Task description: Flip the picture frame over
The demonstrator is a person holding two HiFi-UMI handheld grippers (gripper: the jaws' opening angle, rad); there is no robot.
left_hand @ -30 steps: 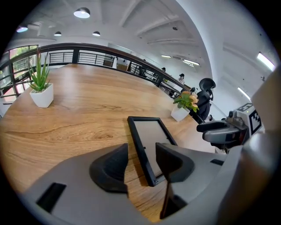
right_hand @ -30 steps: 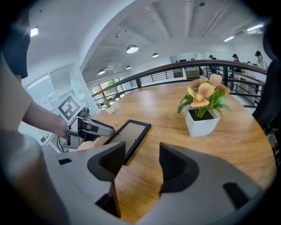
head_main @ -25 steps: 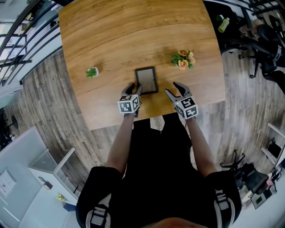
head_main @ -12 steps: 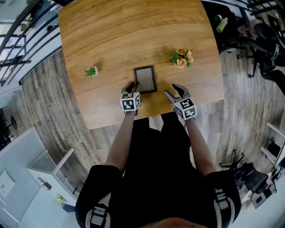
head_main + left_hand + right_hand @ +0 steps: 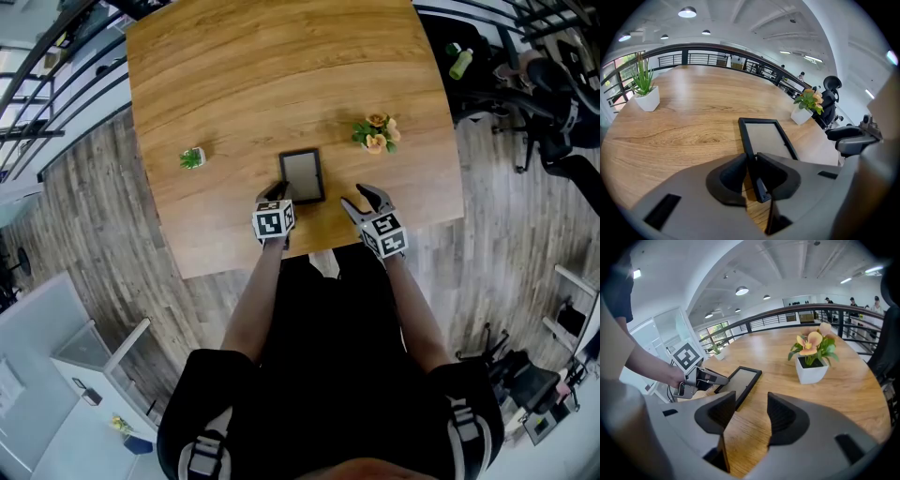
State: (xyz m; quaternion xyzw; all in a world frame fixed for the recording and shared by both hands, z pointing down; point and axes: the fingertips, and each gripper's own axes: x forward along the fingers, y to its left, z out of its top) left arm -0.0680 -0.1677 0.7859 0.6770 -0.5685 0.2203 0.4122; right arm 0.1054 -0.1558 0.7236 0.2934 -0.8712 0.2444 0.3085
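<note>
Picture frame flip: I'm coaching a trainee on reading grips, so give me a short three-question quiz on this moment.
1. True or false: the right gripper grips the picture frame.
2. Which part of the frame lies between the jaws of the left gripper? A near left corner; B far edge; C middle of the panel.
3. How many potted plants stand on the table?
Key: 1 false, its jaws stand apart, empty. 2 A; those jaws have just been closing and now pinch it. 3 two: a green plant and a flowering plant.

Wooden table (image 5: 281, 66), picture frame (image 5: 302, 173), plant (image 5: 192, 157), flowers (image 5: 375, 134)
</note>
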